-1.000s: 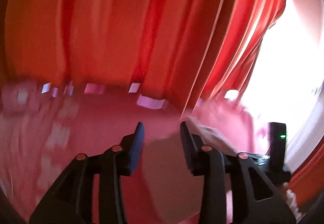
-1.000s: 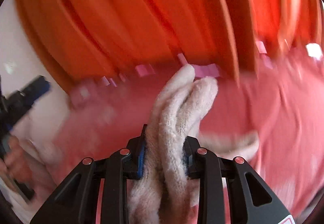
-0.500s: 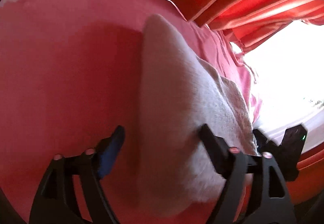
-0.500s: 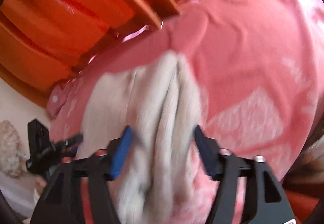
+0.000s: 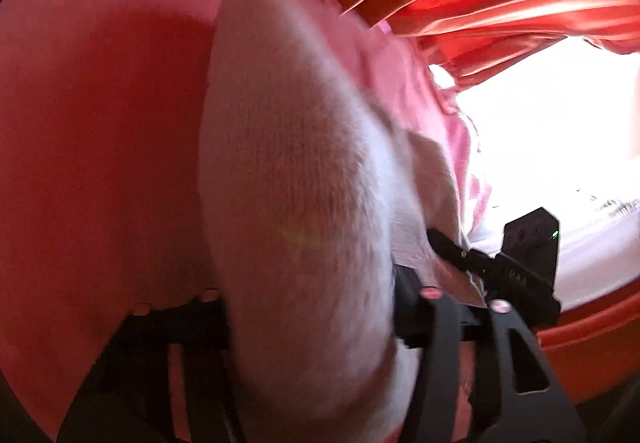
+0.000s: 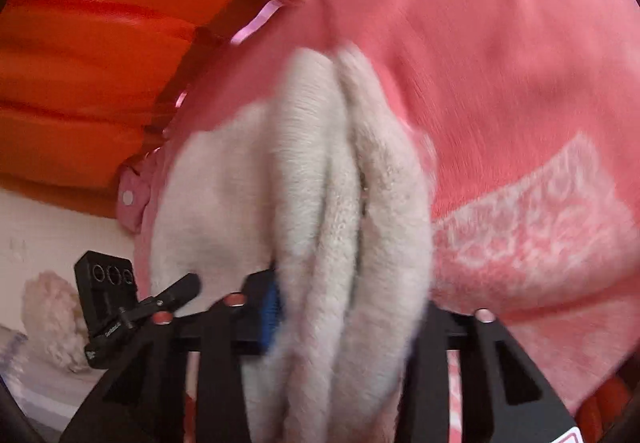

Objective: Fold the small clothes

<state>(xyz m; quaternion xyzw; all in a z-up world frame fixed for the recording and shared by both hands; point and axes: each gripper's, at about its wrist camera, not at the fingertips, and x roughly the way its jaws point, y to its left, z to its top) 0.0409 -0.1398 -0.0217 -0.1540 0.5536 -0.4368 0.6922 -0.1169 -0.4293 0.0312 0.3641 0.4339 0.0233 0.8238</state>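
A cream knitted garment point(image 5: 296, 171) lies bunched on a pink cloth point(image 5: 96, 123). In the left wrist view it fills the gap between my left gripper's point(image 5: 312, 307) spread jaws and hides the fingertips. In the right wrist view the same garment point(image 6: 348, 203), folded into thick layers, sits between my right gripper's point(image 6: 348, 307) jaws, which stand wide apart. The other gripper's black tip point(image 6: 172, 293) shows at the lower left, touching the garment's edge.
The pink cloth point(image 6: 500, 83) with a pale printed patch covers the surface. Orange-red curtains point(image 6: 100, 43) hang behind it, with a bright window point(image 5: 560, 143) at the right. A fluffy cream item point(image 6: 48, 319) lies on a pale surface at the lower left.
Both grippers came down from facing the curtains to the garment on the pink cloth. The right gripper, earlier clamped on the garment, opened wide. The left gripper's jaws now straddle the garment.
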